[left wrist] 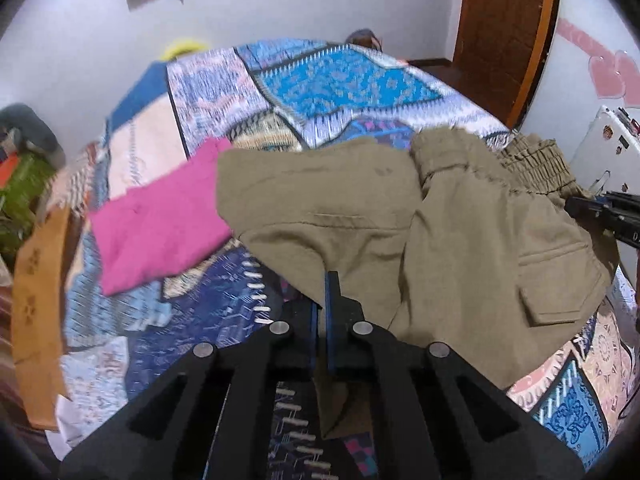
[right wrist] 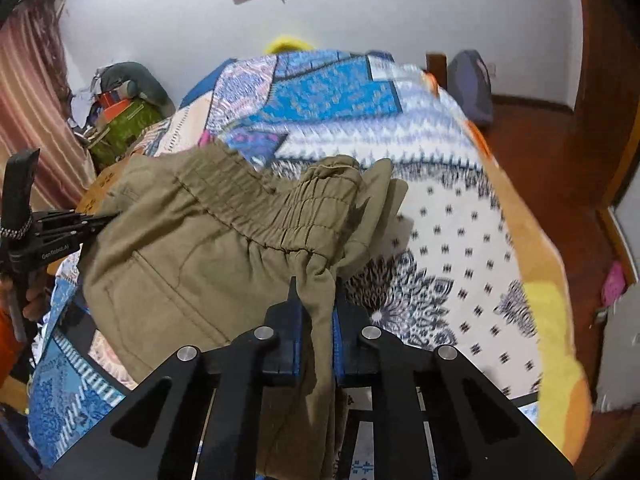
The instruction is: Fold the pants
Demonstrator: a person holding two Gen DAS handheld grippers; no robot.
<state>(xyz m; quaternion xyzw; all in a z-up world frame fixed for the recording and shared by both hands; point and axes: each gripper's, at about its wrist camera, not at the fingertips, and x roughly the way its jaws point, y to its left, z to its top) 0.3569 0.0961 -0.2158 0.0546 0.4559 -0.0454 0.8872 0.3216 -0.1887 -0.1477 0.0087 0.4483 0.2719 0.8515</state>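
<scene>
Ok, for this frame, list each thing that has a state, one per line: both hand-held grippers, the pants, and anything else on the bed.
left hand-held gripper: shut on the pants fabric.
right hand-held gripper: shut on the pants near the waistband.
khaki pants: lifted between both grippers, bunched, not yet folded flat.
pink garment: lying on the bed, folded.
patchwork bedspread: spread over the bed.
</scene>
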